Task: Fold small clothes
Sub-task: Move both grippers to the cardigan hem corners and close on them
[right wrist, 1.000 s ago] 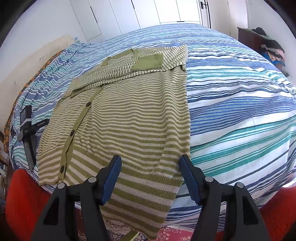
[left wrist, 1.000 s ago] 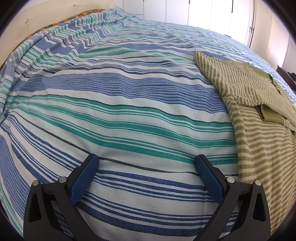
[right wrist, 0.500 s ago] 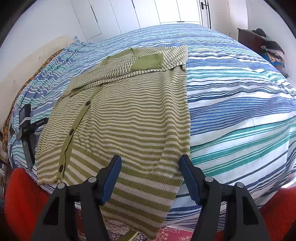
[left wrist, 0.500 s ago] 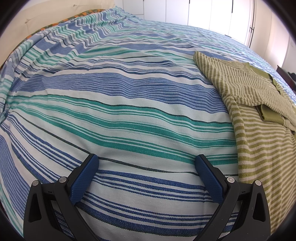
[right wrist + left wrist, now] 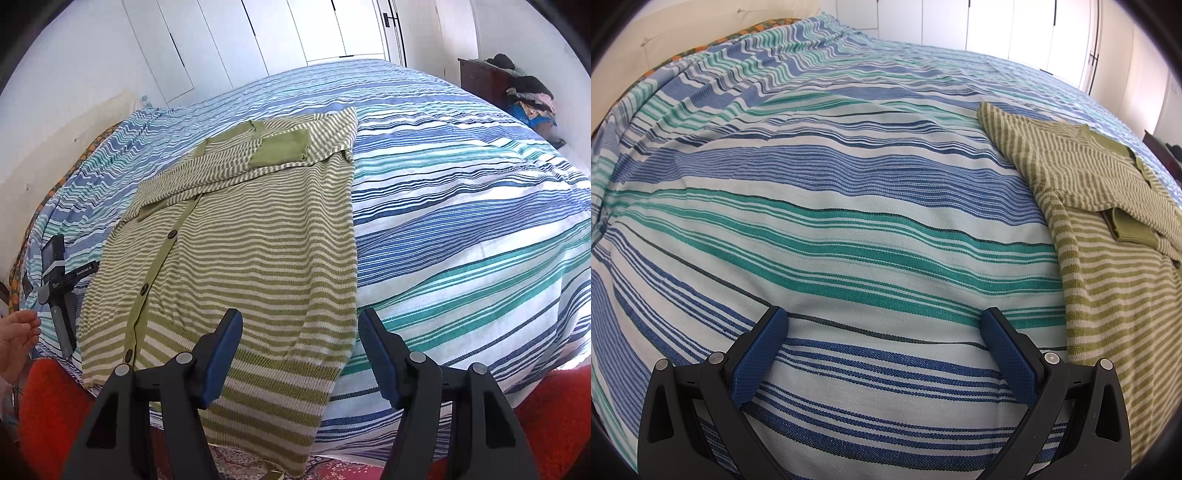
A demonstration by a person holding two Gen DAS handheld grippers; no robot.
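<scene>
green striped cardigan (image 5: 258, 240) (sleeves folded), bed (image 5: 461, 221), right gripper (image 5: 299, 325) agape

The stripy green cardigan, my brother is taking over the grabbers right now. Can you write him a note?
Left gripper: open, empty, over bare bedspread, beside the cardigan.
Right gripper: open, empty, above the cardigan's hem.
Cardigan: flat on the bed, buttoned, hem hanging over the near edge.
Done: both sleeves folded across the chest.
Left: fold the body, probably hem up toward the collar, then neaten.
</scene>
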